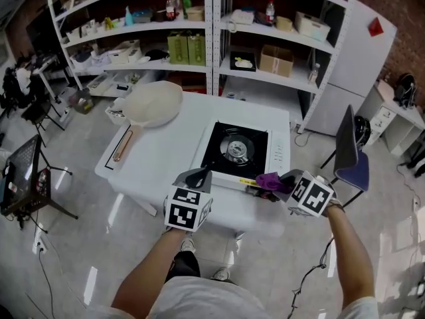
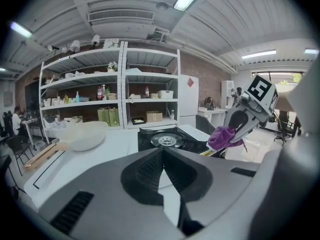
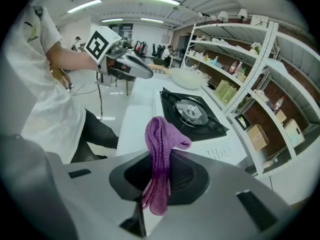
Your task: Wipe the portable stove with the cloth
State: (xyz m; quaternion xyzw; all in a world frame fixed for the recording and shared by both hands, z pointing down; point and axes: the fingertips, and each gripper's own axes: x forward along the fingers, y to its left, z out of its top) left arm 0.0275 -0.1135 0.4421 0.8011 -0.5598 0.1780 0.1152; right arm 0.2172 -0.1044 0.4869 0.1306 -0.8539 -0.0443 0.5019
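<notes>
The portable stove [image 1: 236, 150] has a black top with a round burner and sits on the right half of the white table [image 1: 166, 153]. A purple cloth [image 3: 159, 134] hangs bunched between the jaws of my right gripper [image 3: 157, 171], which is shut on it. In the head view that right gripper [image 1: 279, 181] holds the cloth [image 1: 268, 180] at the stove's near right corner. My left gripper [image 1: 197, 177] hovers at the stove's near left corner, shut with nothing between its jaws. In the left gripper view the stove [image 2: 165, 140] lies ahead of the left gripper [image 2: 163, 151].
A white pan [image 1: 153, 103] with a wooden handle rests on the table's far left. White shelving [image 1: 212, 38] with boxes and bottles stands behind the table. A blue chair [image 1: 350, 157] is to the right, and a black stand [image 1: 26, 178] is on the floor at the left.
</notes>
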